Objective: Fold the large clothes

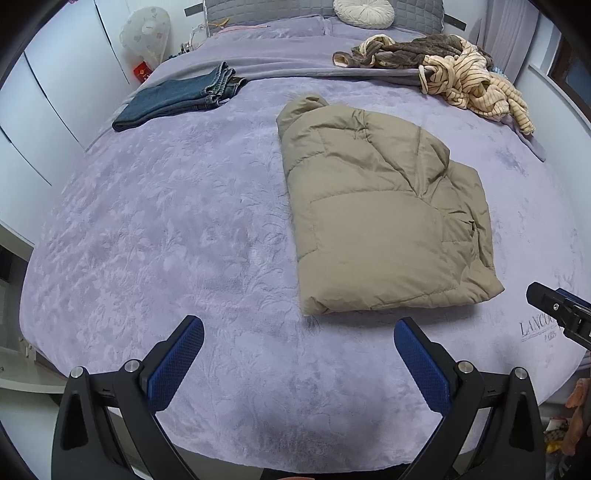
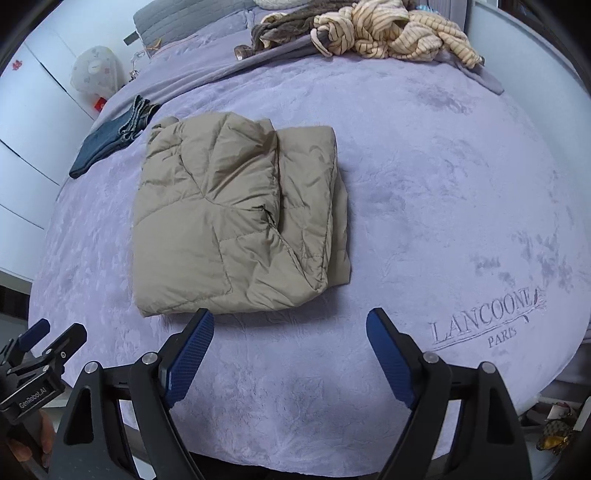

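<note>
Blue-padded fingers of the left gripper, bottom of the left wrist view: spread wide, released, nothing between them, hovering over the lavender blanket.

Right gripper, bottom of the right wrist view: jaws likewise spread apart and empty; its left fingertip lies just short of the jacket's near edge in the picture.

Khaki puffer jacket, centre of both views: folded into a compact rectangle, quilted, lying flat on the blanket with a layered edge on its right side. Not gripped by either tool.

Lavender blanket, embossed with a floral pattern, covers the bed. Embroidered lettering at lower right of the right wrist view reads "LANCOONE PARIS"; in the left wrist view only "LANCO" and "PARIS" show, cut by the other gripper.

Folded blue jeans, upper left, well apart from the jacket.

Heap of unfolded clothes, upper right: a brown plush piece tangled with a cream striped one.

Round cream cushion, top centre, against a grey quilted headboard.

Label on the left gripper's body, lower left corner of the right wrist view: "GenRobot.AI".

Red tag at upper left: writing too small to read.
</note>
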